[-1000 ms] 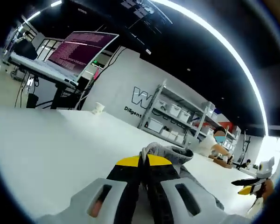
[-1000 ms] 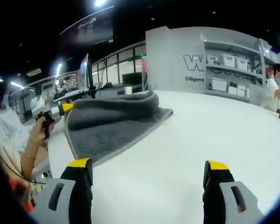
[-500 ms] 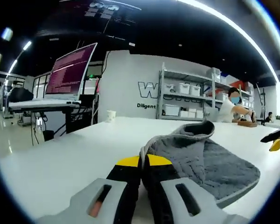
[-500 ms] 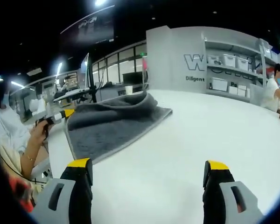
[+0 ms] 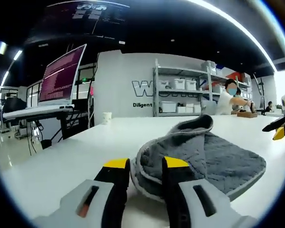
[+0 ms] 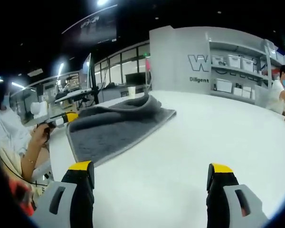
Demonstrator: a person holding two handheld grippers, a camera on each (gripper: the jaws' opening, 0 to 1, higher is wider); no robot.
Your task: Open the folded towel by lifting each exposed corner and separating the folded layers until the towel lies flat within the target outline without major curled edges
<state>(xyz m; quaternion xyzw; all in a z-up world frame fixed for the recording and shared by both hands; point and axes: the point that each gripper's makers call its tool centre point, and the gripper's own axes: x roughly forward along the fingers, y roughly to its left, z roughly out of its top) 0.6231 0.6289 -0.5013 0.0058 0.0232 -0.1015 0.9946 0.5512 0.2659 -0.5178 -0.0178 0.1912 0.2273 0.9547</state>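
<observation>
Left gripper point(image 5: 146, 164) jaws just parted, releasing grey towel point(image 5: 204, 159) corner; fold lower on table point(image 6: 218, 128). Right gripper point(image 6: 149, 168) jaws wide, empty. Upper layer not flat.

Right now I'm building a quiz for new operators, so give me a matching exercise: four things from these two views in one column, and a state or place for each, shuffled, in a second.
Things:
1. left gripper
2. right gripper
3. grey towel
4. paper cup

States or places:
a. jaws wide apart, nothing between them
b. standing far back on the white table
c. jaws slightly parted around the towel's edge
d. lying partly unfolded, one edge curled up

Pairs: 1-c, 2-a, 3-d, 4-b
</observation>
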